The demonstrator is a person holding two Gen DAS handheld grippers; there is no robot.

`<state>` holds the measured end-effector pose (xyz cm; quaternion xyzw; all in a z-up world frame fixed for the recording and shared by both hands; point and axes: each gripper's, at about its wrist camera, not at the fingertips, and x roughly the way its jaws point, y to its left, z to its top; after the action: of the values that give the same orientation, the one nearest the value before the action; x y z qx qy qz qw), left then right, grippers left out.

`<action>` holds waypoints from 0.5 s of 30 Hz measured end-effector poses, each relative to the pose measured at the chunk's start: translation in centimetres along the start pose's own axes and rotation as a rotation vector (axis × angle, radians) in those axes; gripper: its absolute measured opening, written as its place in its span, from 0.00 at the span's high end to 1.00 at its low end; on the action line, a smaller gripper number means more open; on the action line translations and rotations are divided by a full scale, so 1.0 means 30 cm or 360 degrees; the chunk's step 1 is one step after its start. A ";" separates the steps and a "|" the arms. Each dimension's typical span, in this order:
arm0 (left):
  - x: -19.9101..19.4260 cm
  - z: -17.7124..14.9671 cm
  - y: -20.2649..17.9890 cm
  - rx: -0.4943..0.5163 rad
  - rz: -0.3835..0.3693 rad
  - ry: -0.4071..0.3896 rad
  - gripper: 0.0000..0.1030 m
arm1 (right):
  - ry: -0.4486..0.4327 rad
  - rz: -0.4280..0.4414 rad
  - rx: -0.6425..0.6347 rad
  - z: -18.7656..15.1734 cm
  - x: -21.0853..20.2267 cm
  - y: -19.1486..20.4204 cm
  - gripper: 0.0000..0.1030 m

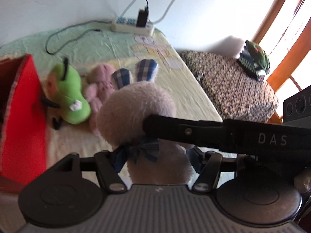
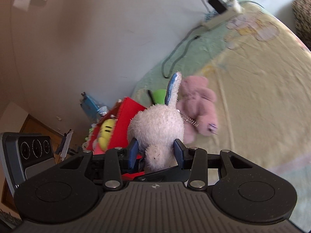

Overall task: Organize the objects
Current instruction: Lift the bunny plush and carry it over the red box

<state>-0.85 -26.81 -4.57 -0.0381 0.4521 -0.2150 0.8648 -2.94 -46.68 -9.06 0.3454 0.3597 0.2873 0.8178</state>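
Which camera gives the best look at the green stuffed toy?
The left wrist view: the green stuffed toy lies in the open on the bedsheet beside the red box. In the right wrist view only a green sliver peeks from behind the white plush rabbit.

Left claw [image 1: 155, 155]: black body with a grey ribbed central plate, flanked by two round black discs; black link arms are pinned with silver screws. Its fingers carry blue pads, mostly hidden. Right claw [image 2: 155, 151]: identical build, with blue finger pads [image 2: 133, 151], triangular cut-outs in the outer arms and a small compass-like mark on the ribbed plate. Seen from the left wrist, its black finger bears white letters, apparently "DAS". A grey three-lens module sits beside each.
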 end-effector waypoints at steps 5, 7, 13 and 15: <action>-0.111 0.021 0.054 0.0015 0.0034 -0.0128 0.36 | -0.0044 0.0071 -0.0064 0.014 0.045 0.100 0.58; -0.162 0.030 0.090 0.0010 0.0042 -0.0172 0.36 | -0.0066 0.0102 -0.0101 0.019 0.070 0.151 0.58; -0.311 0.053 0.219 0.0006 0.0080 -0.0308 0.36 | -0.0108 0.0168 -0.0219 0.029 0.177 0.300 0.58; -0.342 0.059 0.272 0.0004 0.0089 -0.0327 0.36 | -0.0107 0.0158 -0.0245 0.023 0.222 0.343 0.58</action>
<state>-1.79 -15.48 2.20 -0.0464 0.3617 -0.1864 0.9123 -0.84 -36.01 -3.36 0.3083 0.2913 0.3425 0.8383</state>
